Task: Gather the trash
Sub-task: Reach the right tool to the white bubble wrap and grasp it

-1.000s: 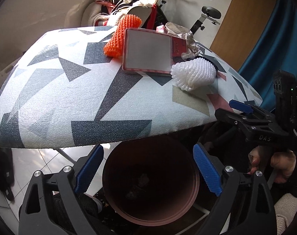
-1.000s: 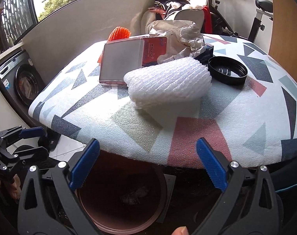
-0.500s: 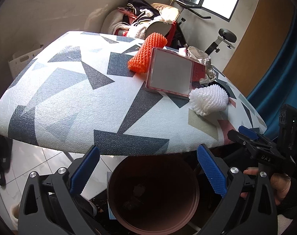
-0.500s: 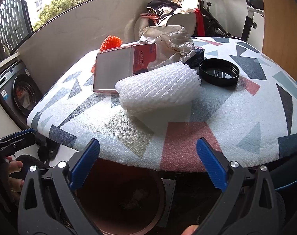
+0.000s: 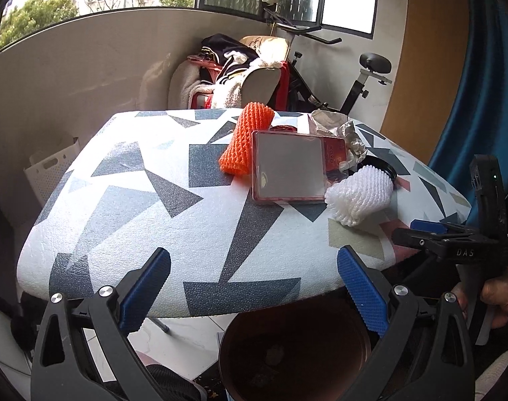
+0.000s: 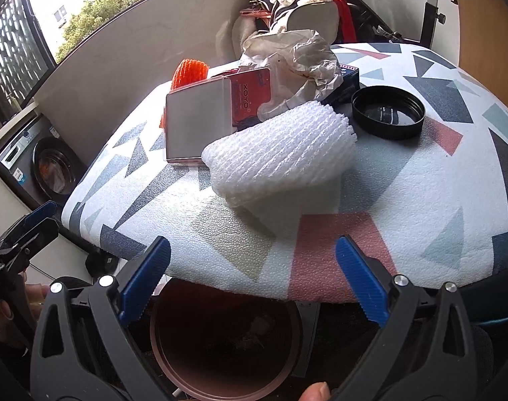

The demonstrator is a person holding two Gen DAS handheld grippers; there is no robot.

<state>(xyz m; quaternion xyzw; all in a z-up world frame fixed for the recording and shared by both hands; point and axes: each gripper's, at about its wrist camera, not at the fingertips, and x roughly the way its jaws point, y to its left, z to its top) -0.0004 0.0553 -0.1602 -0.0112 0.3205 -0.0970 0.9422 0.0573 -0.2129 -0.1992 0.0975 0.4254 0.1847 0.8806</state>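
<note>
On a round table with a triangle-patterned cover [image 5: 146, 200] [image 6: 421, 207] lie an orange foam net [image 5: 245, 143] [image 6: 189, 70], a red-edged clear flat box [image 5: 290, 170] [image 6: 207, 117], crumpled paper [image 5: 340, 130] [image 6: 294, 56], a white foam net [image 5: 361, 193] [image 6: 280, 153] and a black lid [image 6: 387, 112]. A brown bin [image 5: 294, 351] [image 6: 227, 341] stands on the floor below the table's near edge. My left gripper [image 5: 254, 287] is open above the bin, short of the edge. My right gripper [image 6: 254, 280] is open too, facing the white net, and shows in the left wrist view [image 5: 421, 230].
Behind the table stand an exercise bike [image 5: 350, 80] and a chair piled with clothes [image 5: 240, 67]. A washing machine [image 6: 36, 163] is at the left, a white perforated basket [image 5: 51, 170] by the wall, a blue curtain [image 5: 488, 100] at the right.
Both grippers have risen and tilted up, so the tabletop sits lower in view and the window shows. Nothing on the table has moved; both stay open.
</note>
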